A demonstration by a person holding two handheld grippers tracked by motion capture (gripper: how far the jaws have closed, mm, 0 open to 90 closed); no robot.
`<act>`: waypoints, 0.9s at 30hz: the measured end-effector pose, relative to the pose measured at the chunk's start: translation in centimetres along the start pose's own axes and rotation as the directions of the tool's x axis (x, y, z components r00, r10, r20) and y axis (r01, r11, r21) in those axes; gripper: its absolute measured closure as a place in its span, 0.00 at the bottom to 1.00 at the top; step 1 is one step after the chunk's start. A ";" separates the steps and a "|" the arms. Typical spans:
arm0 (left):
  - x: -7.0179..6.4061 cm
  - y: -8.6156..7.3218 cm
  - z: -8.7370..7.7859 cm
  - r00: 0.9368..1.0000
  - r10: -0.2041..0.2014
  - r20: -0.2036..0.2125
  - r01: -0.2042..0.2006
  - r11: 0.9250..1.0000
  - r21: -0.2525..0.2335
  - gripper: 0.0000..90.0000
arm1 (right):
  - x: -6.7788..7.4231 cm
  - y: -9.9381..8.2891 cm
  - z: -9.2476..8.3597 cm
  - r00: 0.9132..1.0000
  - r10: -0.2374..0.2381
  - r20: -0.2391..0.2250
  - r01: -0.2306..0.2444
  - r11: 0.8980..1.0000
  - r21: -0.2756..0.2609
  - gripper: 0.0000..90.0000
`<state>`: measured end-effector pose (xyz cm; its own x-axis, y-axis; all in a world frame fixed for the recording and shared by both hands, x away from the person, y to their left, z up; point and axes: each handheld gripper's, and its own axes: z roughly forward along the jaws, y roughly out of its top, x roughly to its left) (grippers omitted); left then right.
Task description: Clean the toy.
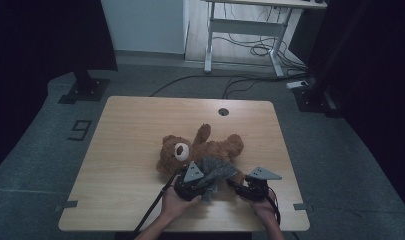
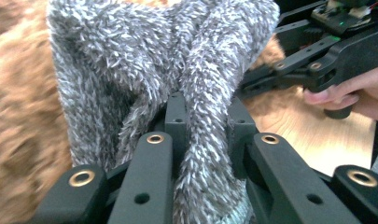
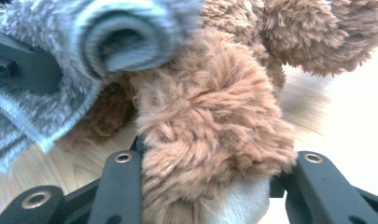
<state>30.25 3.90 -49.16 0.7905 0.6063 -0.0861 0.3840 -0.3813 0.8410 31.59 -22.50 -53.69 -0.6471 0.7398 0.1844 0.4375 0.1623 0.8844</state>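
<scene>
A brown teddy bear (image 1: 190,147) lies on its back in the middle of the wooden table (image 1: 130,130). A grey fuzzy cloth (image 1: 216,172) hangs over the bear's lower body. My left gripper (image 1: 200,182) is shut on it. In the left gripper view the cloth (image 2: 144,60) is pinched between the jaws of the left gripper (image 2: 203,116), with bear fur (image 2: 18,116) to the left. My right gripper (image 1: 238,184) is shut on the bear's leg (image 3: 214,130), which sits between the jaws of the right gripper (image 3: 214,163). The cloth's open cuff (image 3: 116,44) hangs just above that leg.
A round cable hole (image 1: 223,111) sits near the table's far edge. Behind the table stand a white desk frame (image 1: 240,25) with floor cables and a dark stand base (image 1: 84,90). The person's right hand (image 2: 354,91) holds the right gripper close by.
</scene>
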 end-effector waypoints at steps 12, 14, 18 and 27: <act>3.5 -2.4 -3.9 0.992 -0.071 -0.101 0.070 0.997 -0.014 0.84 | -0.2 -0.2 0.0 1.000 -0.007 -0.008 0.007 1.000 0.000 0.61; 4.7 -3.2 -5.0 0.988 -0.108 -0.107 0.106 0.994 -0.024 0.84 | -0.2 -0.2 0.0 1.000 -0.008 -0.009 0.008 1.000 -0.001 0.61; 6.0 -4.0 -6.4 0.984 -0.131 -0.124 0.128 0.991 -0.029 0.84 | -0.2 -0.2 0.0 1.000 -0.009 -0.011 0.009 1.000 0.000 0.61; 8.3 -6.0 -9.5 0.966 -0.179 -0.184 0.172 0.984 -0.054 0.84 | -0.3 -0.3 0.0 1.000 -0.012 -0.014 0.012 1.000 0.003 0.61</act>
<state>29.93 17.88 -49.85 0.6070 0.7830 -0.1355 0.4880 -0.2327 0.8413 31.63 -22.74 -53.96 -0.6612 0.7283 0.1797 0.4314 0.1732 0.8854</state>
